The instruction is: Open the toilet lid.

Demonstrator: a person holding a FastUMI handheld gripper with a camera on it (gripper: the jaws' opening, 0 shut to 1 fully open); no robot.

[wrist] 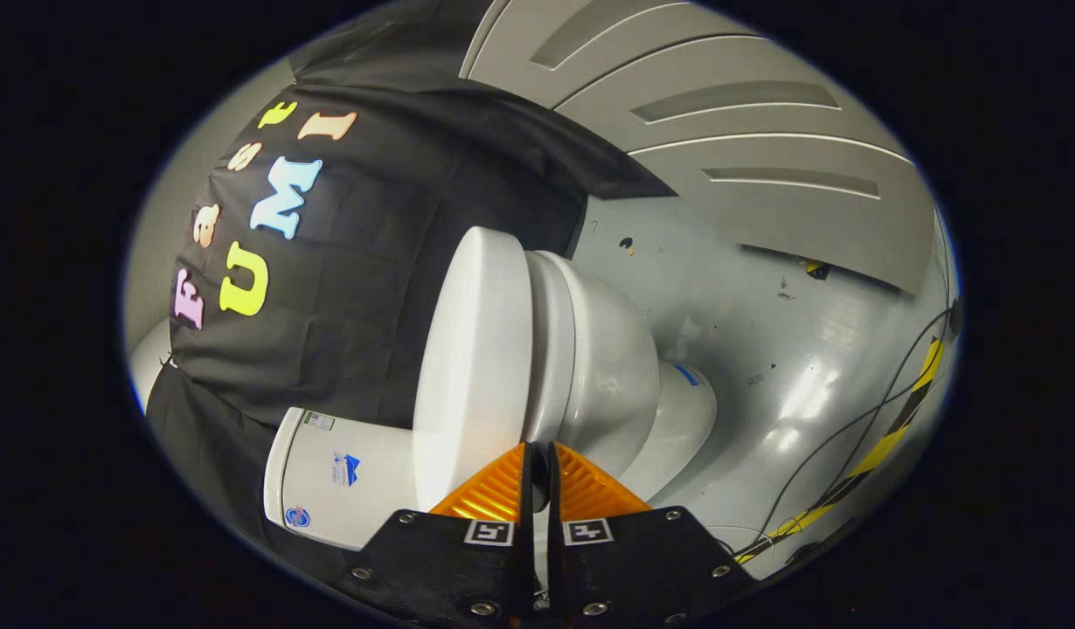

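My gripper (537,454) nearly closed, fingers at the closed toilet lid's (472,367) near edge, grip unclear, tank (345,476) left.

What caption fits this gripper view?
Nearly closed claw at the edge of the white plastic toilet lid, which lies closed on the glossy white ceramic toilet bowl.

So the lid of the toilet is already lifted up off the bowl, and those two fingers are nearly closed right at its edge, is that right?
Not quite. In the gripper view the toilet lid is down, lying flat against the seat and bowl, not lifted. The rest holds: the gripper's fingers are nearly closed right at the lid's edge.
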